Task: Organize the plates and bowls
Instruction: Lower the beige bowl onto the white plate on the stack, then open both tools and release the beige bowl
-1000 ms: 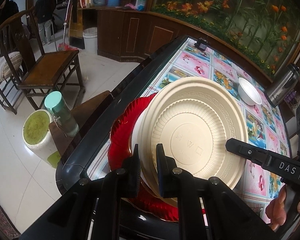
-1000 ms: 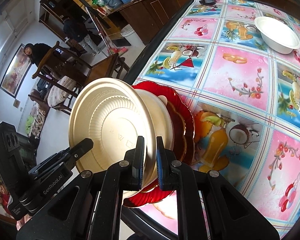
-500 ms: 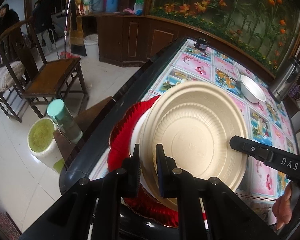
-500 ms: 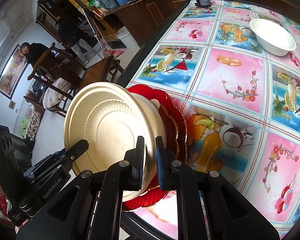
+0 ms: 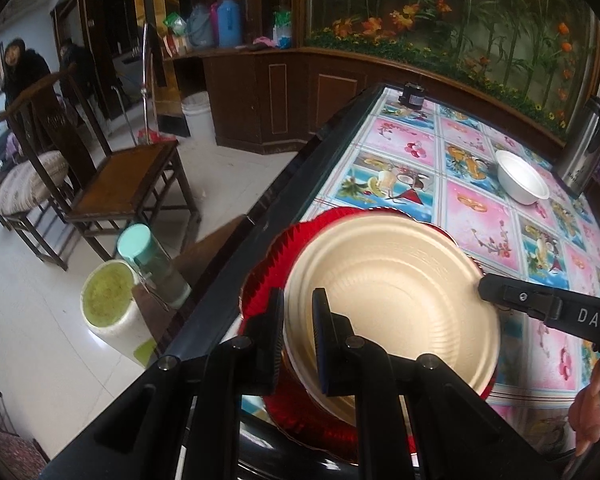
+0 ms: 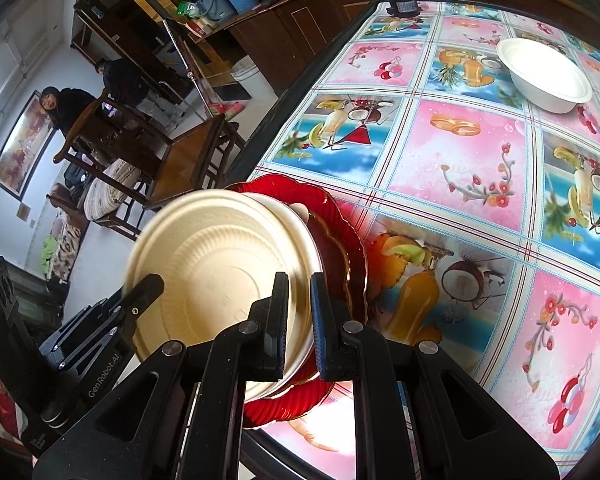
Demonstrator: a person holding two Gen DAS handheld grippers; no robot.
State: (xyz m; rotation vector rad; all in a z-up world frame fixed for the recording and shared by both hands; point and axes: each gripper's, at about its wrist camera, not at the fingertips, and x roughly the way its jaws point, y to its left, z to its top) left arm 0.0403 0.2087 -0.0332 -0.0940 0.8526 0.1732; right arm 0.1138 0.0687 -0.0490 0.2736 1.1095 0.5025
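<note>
Left wrist: left tongs [image 5: 298,310] clamp beige plate [image 5: 396,304] rim; right tongs [image 6: 299,296] clamp opposite rim, over red plate [image 6: 340,232].

Since a second ago the beige plate [image 5: 396,304], pinched at opposite rims by the left gripper [image 5: 298,334] and the right gripper [image 6: 299,322], has tipped from a steep tilt toward flat over the red plate [image 5: 268,276]. In the left wrist view its face, first turned up toward the camera, now lies lower and closer to the red plate, whose far scalloped rim shows beyond it. In the right wrist view the beige plate is motion-blurred.
</note>
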